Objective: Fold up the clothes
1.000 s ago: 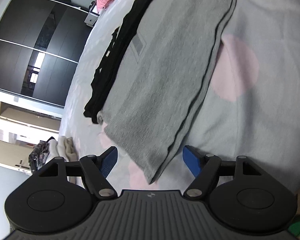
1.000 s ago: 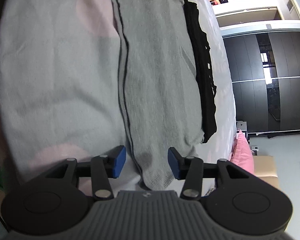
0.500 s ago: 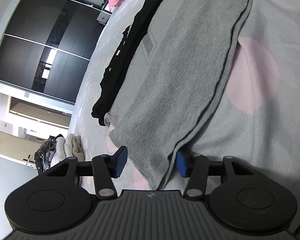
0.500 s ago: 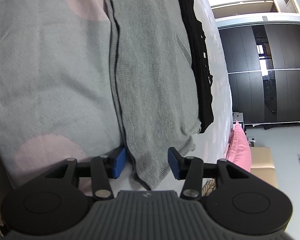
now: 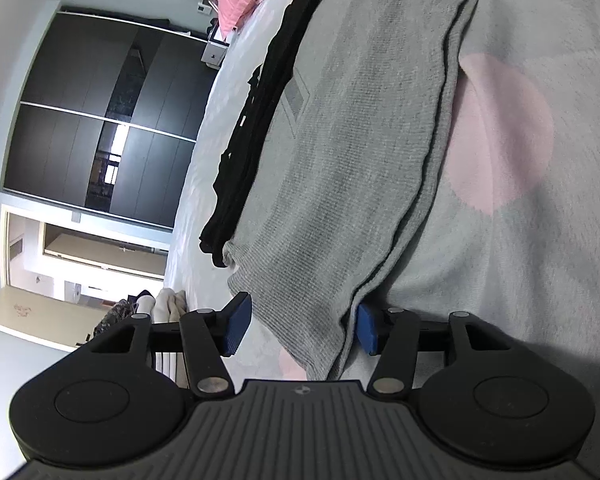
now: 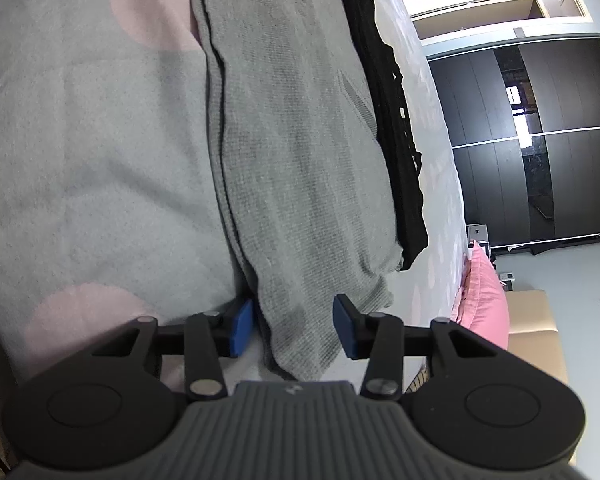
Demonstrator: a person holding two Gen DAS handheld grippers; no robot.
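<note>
Your left gripper (image 5: 300,326) straddles one end of the grey garment (image 5: 340,140), which lies folded lengthwise in a long strip on the bed (image 5: 520,240). The garment's folded edge touches the blue pad (image 5: 366,328) on the right of that view, while the other pad stands clear of the cloth; the jaws are opening, with the cloth between them and not clamped. Your right gripper (image 6: 294,330) straddles the opposite end of the same garment (image 6: 300,140). Here the layered edge sits against the pad (image 6: 242,326) on the left of that view, and the pad on the right stands just off the cloth; these jaws are closing around the fabric, and you do not yet have a firm pinch. Both grippers point down along the strip. Count one grey garment and one black garment (image 5: 252,132), which lies in a narrow strip just beside the grey one on its far side, the two touching along their long edges. The bed cover shows pale pink circles (image 5: 500,136). One pink pillow (image 6: 482,292) sits at the bed's head, and a dark sliding wardrobe (image 5: 100,120) stands beyond the bed.
</note>
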